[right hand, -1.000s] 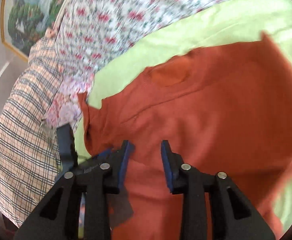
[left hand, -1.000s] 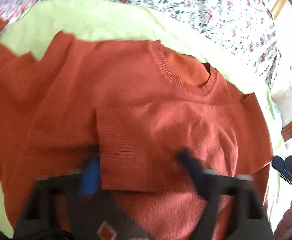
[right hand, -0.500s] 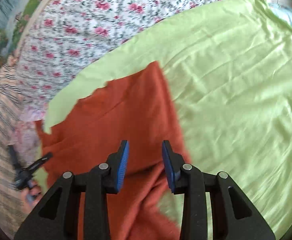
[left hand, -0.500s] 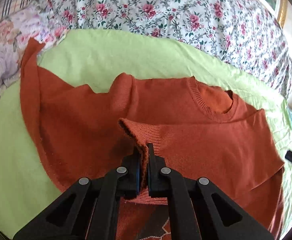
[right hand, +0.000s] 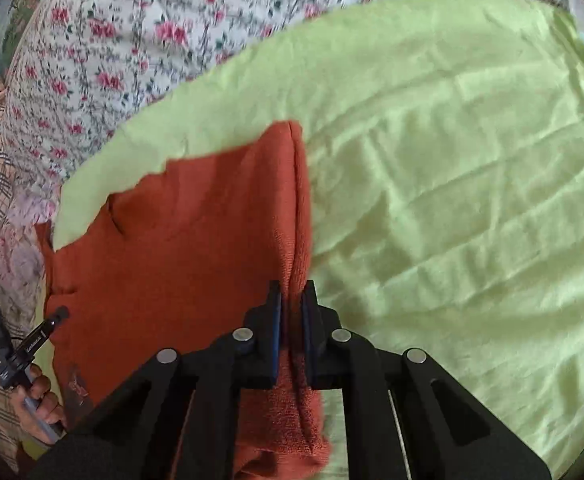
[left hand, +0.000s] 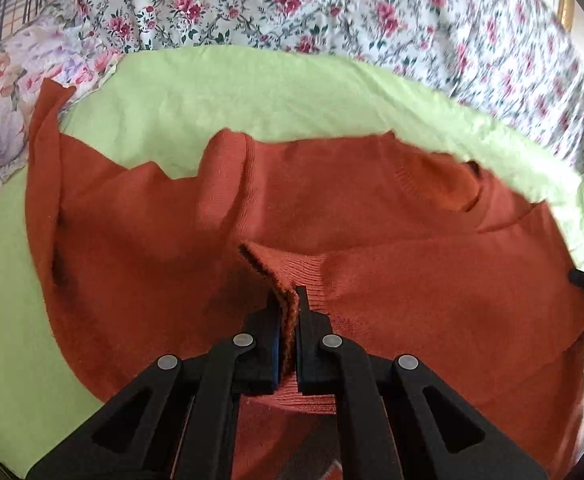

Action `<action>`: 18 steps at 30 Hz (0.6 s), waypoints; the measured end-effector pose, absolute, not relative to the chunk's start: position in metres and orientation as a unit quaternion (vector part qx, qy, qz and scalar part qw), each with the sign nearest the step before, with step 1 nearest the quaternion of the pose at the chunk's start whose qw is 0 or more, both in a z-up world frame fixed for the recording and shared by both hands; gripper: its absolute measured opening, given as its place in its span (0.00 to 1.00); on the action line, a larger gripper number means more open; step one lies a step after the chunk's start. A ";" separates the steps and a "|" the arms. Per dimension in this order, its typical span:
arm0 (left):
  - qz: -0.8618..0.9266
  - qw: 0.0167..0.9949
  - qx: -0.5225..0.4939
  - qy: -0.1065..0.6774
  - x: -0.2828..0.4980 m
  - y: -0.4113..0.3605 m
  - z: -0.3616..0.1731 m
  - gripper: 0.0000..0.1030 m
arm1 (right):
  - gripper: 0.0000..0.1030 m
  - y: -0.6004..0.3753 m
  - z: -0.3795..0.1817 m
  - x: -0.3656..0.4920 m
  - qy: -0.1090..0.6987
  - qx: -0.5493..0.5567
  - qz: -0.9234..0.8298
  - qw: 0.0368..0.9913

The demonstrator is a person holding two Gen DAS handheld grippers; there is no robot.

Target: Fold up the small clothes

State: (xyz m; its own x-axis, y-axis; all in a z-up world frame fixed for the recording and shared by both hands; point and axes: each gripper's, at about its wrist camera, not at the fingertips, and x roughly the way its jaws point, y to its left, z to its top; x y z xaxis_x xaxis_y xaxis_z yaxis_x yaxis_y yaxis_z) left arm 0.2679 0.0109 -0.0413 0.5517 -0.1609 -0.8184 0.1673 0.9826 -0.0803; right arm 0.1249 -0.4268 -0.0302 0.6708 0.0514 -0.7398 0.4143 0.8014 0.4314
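- Rust-orange knit: the sweater (left hand: 371, 208) lies spread on a green sheet (left hand: 252, 92) over the bed, neck toward the floral quilt (left hand: 331, 4).
- Left tongs (left hand: 288, 320) are closed tight on a ribbed cuff (left hand: 288, 276), which stands up between the pads; the sleeve runs back across the sweater's body.
- Right tongs (right hand: 291, 320) have just been closing and now pinch a doubled edge of the sweater (right hand: 196, 248) on its far side, next to bare sheet (right hand: 451, 160). The knit fills the narrow gap between the pads.
- In the right view the other hand (right hand: 38, 400) shows at the lower left, gripping its tool handle just off the sweater's edge.
- Step in hand, as I judge it: both grips are taken and a fold is being set up, with one sleeve drawn in and the opposite side about to follow.
- Next move likely calls for lifting both pinched edges together, only high enough to clear the body, then carrying them across and laying them flat.
- Uneven pull between the two sides could drag the sweater over the loose sheet and skew the fold.
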 end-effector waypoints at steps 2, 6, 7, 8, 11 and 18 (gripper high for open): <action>-0.087 0.874 0.011 0.477 0.269 0.011 -0.050 0.05 | 0.09 -0.424 -0.044 0.132 0.422 0.290 -0.113 0.852; -0.100 0.877 0.003 0.471 0.252 0.023 -0.040 0.14 | 0.26 -0.412 -0.025 0.118 0.407 0.264 -0.157 0.860; -0.100 0.878 0.001 0.468 0.247 0.028 -0.036 0.14 | 0.35 -0.406 -0.013 0.108 0.385 0.265 -0.159 0.870; -0.099 0.879 -0.001 0.465 0.243 0.033 -0.033 0.14 | 0.41 -0.401 -0.007 0.102 0.371 0.267 -0.153 0.877; -0.086 0.884 -0.008 0.459 0.231 0.056 -0.023 0.18 | 0.49 -0.374 0.009 0.086 0.342 0.272 -0.101 0.894; -0.010 0.897 -0.016 0.443 0.258 0.123 -0.003 0.59 | 0.49 -0.309 -0.002 0.083 0.370 0.290 0.004 0.882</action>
State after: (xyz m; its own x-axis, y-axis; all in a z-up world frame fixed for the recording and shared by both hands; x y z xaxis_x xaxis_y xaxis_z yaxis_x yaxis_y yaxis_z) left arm 0.2578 0.1232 -0.0033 0.6080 -0.0312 -0.7933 0.0031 0.9993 -0.0369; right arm 0.0827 -0.3087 -0.0020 0.7257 0.2213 -0.6514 0.2087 0.8315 0.5149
